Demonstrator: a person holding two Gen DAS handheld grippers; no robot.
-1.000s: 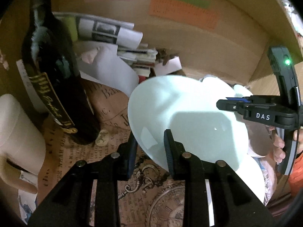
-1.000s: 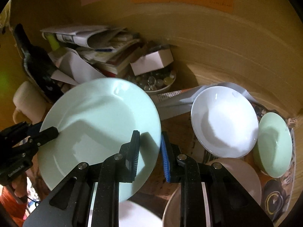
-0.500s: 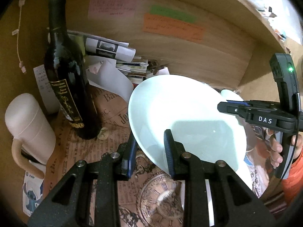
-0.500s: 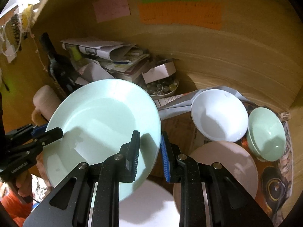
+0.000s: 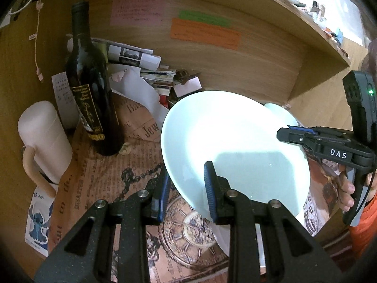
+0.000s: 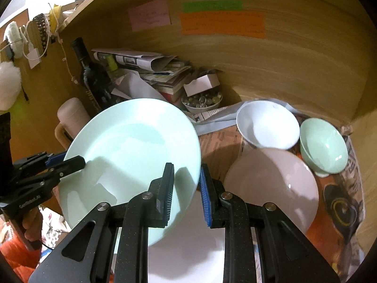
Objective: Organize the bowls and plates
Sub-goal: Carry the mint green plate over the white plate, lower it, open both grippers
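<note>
**Green Plate Lifted Higher by Two Grippers**

Both grippers have pulled up and back, so more of the shelf is showing than a moment ago. The green plate (image 5: 233,148) is hanging tilted in the air between them.

The left gripper (image 5: 186,188) is pinching the plate's near rim, one finger above and one finger under it. The right gripper (image 6: 186,191) is squeezing the opposite rim the same way. Both are nearly closed, with only the plate's edge between the fingers.

Ahead and to the right of the right gripper, a white bowl (image 6: 267,125) and a green bowl (image 6: 324,148) are sitting side by side. A pink plate (image 6: 271,188) is lying just in front of them. A white plate (image 6: 186,254) is lying right below the right gripper.

Ahead and to the left of the left gripper, a dark bottle (image 5: 90,89) is standing upright beside a pale mug (image 5: 44,141).
</note>
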